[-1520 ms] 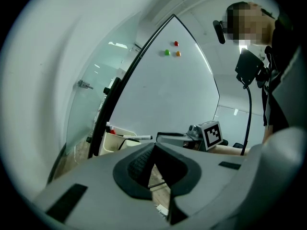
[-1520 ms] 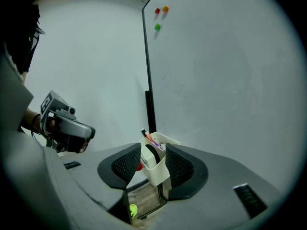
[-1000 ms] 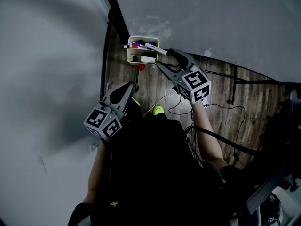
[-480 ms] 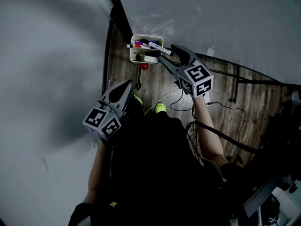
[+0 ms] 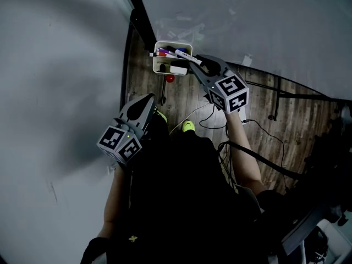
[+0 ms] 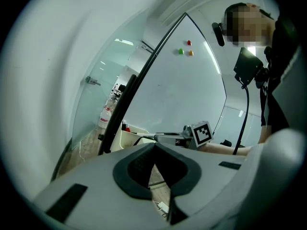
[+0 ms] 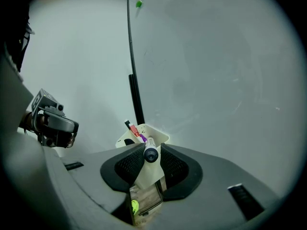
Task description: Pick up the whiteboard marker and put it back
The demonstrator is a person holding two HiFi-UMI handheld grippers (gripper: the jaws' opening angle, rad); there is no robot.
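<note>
Currently the whiteboard marker (image 7: 150,154) lies in a white holder (image 7: 158,134) fixed to the whiteboard (image 5: 247,21), near the upper middle of the head view. It has a white barrel and a dark round cap. The cap end sticks out of the holder toward the lower right of that view. Red and purple markers (image 7: 136,130) lie beside it in the same holder.

At the centre of the right gripper view, the right gripper (image 5: 197,65) reaches level to the holder, its jaws closing and already narrow. The marker's cap sits between the two pads. The left pad looks to be touching it, and the right pad is just beside it with a sliver of gap.

Lower left in the head view, the left gripper (image 6: 153,151) hangs well apart from the holder. Its jaw tips are together with nothing between them.

A black frame edge (image 5: 140,23) runs up just left of the holder. Below is bare wooden floor (image 5: 181,100), and loose cables (image 5: 264,128) trail at the right of the frame.
</note>
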